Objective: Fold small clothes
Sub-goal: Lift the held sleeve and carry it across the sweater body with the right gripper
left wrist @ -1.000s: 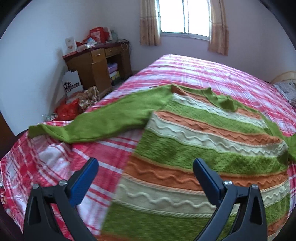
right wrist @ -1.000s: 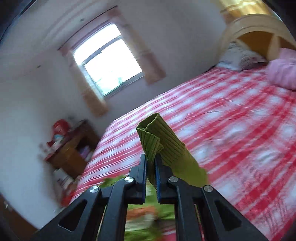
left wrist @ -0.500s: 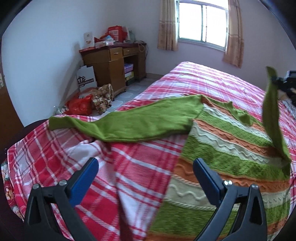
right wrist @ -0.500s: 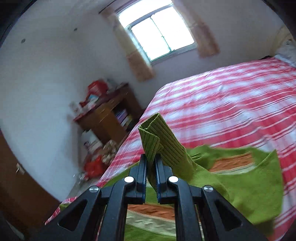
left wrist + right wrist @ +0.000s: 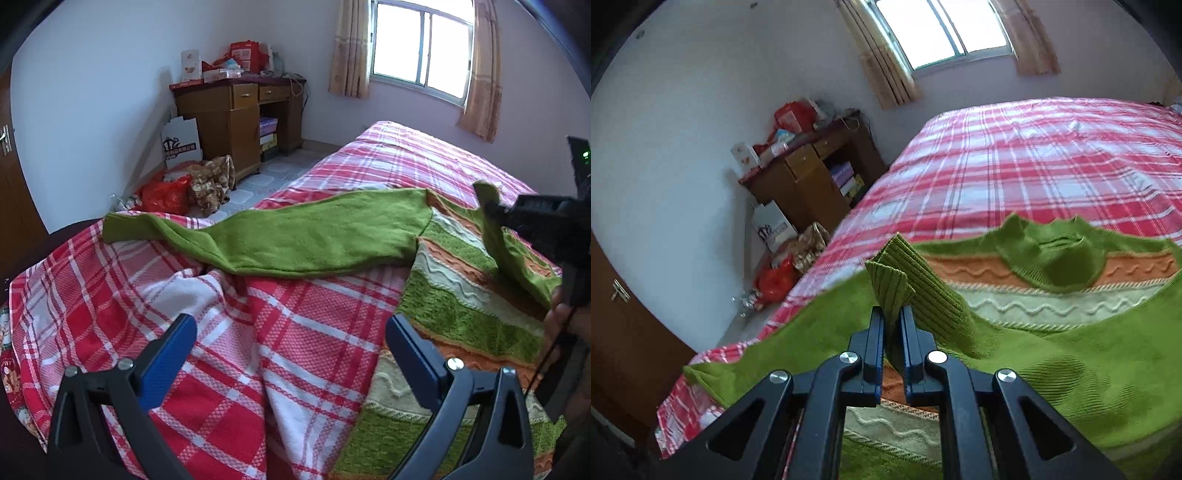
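A striped green, orange and cream sweater (image 5: 458, 299) lies flat on the bed, its left sleeve (image 5: 295, 236) stretched out toward the bed's corner. My right gripper (image 5: 894, 321) is shut on the ribbed cuff (image 5: 905, 280) of the other sleeve (image 5: 1089, 369), which it holds low over the sweater's body; its collar (image 5: 1052, 254) shows beyond. In the left wrist view the right gripper (image 5: 495, 214) enters from the right edge with the sleeve hanging from it. My left gripper (image 5: 291, 354) stands open above the plaid sheet, nothing between its fingers.
The bed has a red-and-white plaid sheet (image 5: 229, 332). On the floor left of it stand a wooden desk (image 5: 236, 118) with boxes on top, a white carton (image 5: 183, 142), a red bag (image 5: 166, 195) and a bundle of cloth. A door (image 5: 624, 332) is at the far left.
The right gripper has carried the sleeve cuff down and leftward across the sweater's body. The left gripper has shifted left, off the sweater and over bare sheet, still open.
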`<state>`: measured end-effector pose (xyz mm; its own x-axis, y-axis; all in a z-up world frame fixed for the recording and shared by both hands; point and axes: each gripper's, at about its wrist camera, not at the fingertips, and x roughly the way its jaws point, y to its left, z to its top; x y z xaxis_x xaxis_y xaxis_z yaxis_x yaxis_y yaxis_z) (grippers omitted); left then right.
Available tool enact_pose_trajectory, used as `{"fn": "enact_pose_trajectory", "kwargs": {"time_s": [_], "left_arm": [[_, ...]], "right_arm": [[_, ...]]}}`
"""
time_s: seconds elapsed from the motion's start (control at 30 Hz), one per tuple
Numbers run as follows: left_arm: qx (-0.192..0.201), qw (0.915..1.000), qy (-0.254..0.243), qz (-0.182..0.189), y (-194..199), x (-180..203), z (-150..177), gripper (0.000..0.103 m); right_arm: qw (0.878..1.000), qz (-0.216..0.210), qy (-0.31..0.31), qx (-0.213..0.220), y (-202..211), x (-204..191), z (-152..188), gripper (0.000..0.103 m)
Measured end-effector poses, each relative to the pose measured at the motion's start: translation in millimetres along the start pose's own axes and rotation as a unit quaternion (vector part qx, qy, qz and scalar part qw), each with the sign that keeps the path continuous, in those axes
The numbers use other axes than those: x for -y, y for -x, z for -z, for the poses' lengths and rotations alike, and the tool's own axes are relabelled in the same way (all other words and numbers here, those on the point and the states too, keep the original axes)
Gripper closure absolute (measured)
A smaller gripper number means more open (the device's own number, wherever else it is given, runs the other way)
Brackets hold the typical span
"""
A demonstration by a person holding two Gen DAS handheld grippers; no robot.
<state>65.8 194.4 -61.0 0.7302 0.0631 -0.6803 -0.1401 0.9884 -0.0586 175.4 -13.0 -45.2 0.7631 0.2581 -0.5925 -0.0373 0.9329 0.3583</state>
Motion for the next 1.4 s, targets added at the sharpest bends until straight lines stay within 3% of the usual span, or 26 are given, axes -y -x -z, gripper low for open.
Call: {"fn": "enact_pose_trajectory", "kwargs": {"time_s": [0.33,0.63,1.17,1.23,1.33,1.4], "left_arm": [[-0.003,1.0,-0.005,-0.003,-4.5,2.8,-2.5,0.0],[-0.005,0.9999,-0.011,-0.006,-6.3,4.1,-0.8,0.0],[-0.016,0.9996,-0.018,-0.016,-14.7,8.0,2.6,0.0],[-0.017,0.9995,-0.021,-0.018,-13.4,9.2,3.2,0.0],[-0.014,0.9994,-0.027,-0.02,-6.8,11.7,3.4,0.0],[-0.011,0.9991,-0.034,-0.024,-3.4,15.7,3.3,0.0]], "right_arm": [[0.999,0.011,0.002,-0.037,-37.4,2.8,25.8,0.095],[0.999,0.018,0.002,-0.051,-49.4,5.2,27.5,0.095],[0.996,0.061,0.039,-0.052,-59.7,-10.4,30.6,0.093],[0.996,0.057,0.044,-0.055,-60.6,-13.6,30.4,0.083],[0.996,0.021,0.058,-0.06,-60.2,-23.0,30.1,0.044],[0.995,0.014,0.077,-0.065,-57.1,-32.2,30.2,0.042]]}}
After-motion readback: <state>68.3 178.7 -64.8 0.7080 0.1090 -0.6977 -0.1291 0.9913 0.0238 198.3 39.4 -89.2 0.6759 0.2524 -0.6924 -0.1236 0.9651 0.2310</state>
